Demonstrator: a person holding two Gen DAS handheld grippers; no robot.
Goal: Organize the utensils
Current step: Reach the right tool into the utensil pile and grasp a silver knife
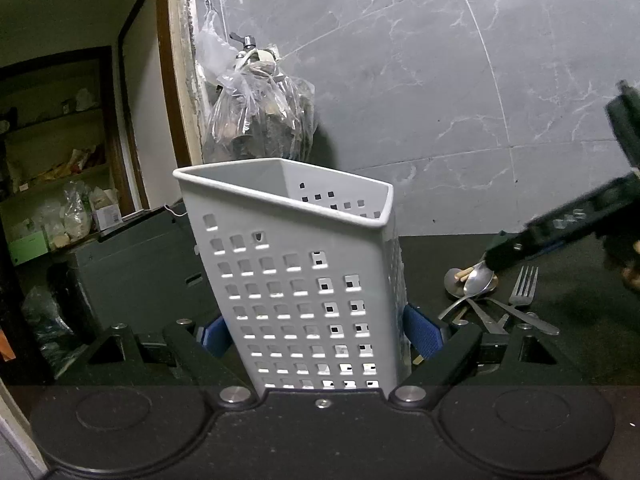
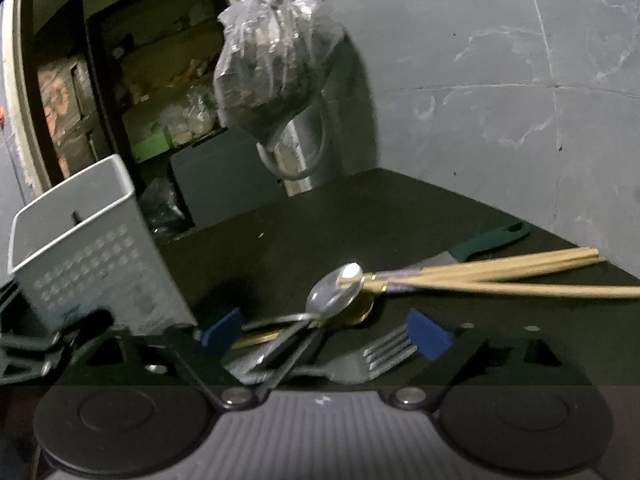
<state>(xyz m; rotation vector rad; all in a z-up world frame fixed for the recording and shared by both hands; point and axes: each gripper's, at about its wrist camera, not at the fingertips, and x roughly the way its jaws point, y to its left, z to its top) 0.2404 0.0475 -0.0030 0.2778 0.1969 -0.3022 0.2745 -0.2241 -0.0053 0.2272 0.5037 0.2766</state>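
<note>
A white perforated utensil caddy (image 1: pixel 296 280) leans tilted on the dark counter, and my left gripper (image 1: pixel 319 334) is shut on its lower sides with both blue pads against it. The caddy looks empty inside. To its right lies a heap of cutlery: spoons (image 1: pixel 476 280) and a fork (image 1: pixel 524 288). In the right wrist view, my right gripper (image 2: pixel 325 333) stands open low over that heap. A steel spoon (image 2: pixel 334 292), dark handles and the fork (image 2: pixel 384 354) lie between its blue pads, untouched. Wooden chopsticks (image 2: pixel 500 276) and a green-handled knife (image 2: pixel 492 240) lie beyond.
A plastic bag (image 1: pixel 260 116) of dark stuff hangs from a tap against the grey marbled wall (image 1: pixel 440 80). Left of the counter (image 2: pixel 360 216) stand a dark box (image 1: pixel 132 264) and cluttered shelves (image 1: pixel 52 160). The caddy (image 2: pixel 92 248) stands close to the left of my right gripper.
</note>
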